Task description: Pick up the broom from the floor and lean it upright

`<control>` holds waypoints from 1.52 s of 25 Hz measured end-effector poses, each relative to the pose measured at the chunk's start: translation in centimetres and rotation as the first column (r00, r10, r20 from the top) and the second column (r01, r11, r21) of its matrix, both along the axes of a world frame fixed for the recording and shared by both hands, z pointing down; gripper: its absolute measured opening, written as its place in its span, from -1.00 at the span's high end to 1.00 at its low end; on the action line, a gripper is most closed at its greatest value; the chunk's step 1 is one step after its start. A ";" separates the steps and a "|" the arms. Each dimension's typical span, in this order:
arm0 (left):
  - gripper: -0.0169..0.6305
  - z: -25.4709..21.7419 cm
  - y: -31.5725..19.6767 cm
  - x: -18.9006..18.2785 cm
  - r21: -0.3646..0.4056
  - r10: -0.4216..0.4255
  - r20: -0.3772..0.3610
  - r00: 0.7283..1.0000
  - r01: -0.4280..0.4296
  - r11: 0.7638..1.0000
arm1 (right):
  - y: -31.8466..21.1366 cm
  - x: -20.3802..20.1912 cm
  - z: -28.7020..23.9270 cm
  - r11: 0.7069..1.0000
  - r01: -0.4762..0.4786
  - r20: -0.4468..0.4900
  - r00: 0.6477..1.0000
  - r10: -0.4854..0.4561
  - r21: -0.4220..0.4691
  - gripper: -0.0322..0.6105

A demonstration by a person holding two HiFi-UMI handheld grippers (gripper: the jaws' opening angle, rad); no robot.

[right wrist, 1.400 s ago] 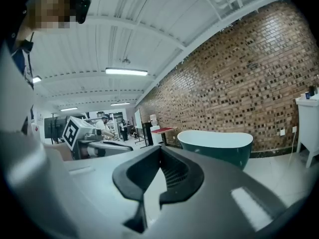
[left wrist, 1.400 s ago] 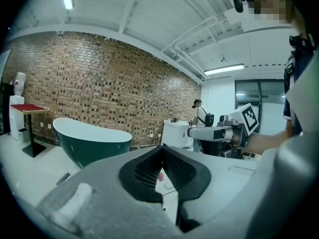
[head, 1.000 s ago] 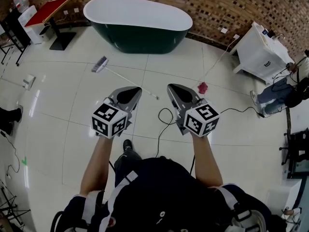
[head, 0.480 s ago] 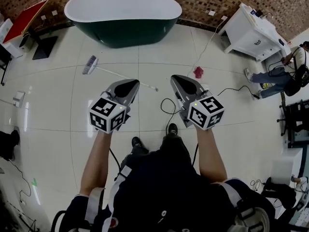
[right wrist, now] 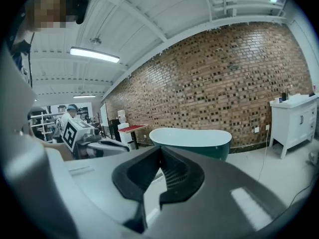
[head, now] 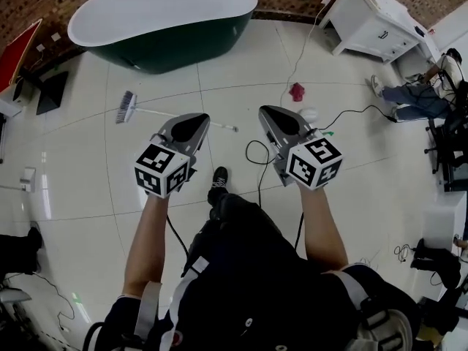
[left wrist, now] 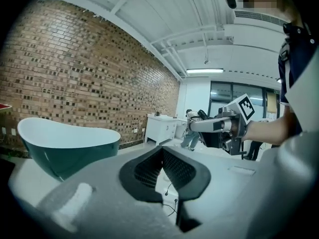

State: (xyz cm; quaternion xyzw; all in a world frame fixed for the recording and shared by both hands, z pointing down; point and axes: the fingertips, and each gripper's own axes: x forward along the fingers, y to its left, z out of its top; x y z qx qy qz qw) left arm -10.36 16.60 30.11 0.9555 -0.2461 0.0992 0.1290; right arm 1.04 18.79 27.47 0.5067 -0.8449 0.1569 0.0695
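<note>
Broom (head: 150, 112) lies flat on pale tiled floor (head: 88, 167), upper left of the head view. Greyish brush head at its left end. Thin white handle runs right, slightly down-frame. Mid-handle partly hidden.

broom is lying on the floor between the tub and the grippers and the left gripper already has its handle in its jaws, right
Not quite. The broom does lie on the floor between the tub and the grippers, but the left gripper has nothing in its jaws: the left gripper view shows them closed together and empty, with no handle between them.
</note>
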 end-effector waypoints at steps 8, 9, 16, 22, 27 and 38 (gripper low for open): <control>0.94 3.3 -8.7 3.9 -0.020 0.117 0.063 0.991 -0.116 0.993 | -8.2 3.0 2.9 0.996 -0.090 0.044 0.995 0.091 -0.020 0.88; 0.95 3.9 -9.5 4.7 -0.025 0.138 0.075 0.988 -0.136 0.990 | -8.9 3.6 3.3 0.994 -0.107 0.046 0.993 0.108 -0.027 0.88; 0.94 8.0 -13.7 9.6 -0.033 0.291 0.172 0.941 -0.289 0.957 | -12.2 7.8 5.2 0.979 -0.195 0.032 0.980 0.197 -0.067 0.88; 0.94 13.3 -15.1 12.8 -0.109 0.440 0.249 0.863 -0.427 0.898 | -12.9 10.9 7.6 0.945 -0.313 0.013 0.949 0.315 -0.090 0.88; 0.94 20.8 -16.8 15.0 -0.137 0.559 0.305 0.771 -0.545 0.827 | -13.1 13.5 11.8 0.894 -0.433 -0.028 0.901 0.433 -0.115 0.88; 0.84 44.3 -16.8 18.1 -0.241 0.755 0.411 0.511 -0.738 0.631 | -9.4 17.7 26.6 0.735 -0.663 -0.121 0.749 0.651 -0.142 0.88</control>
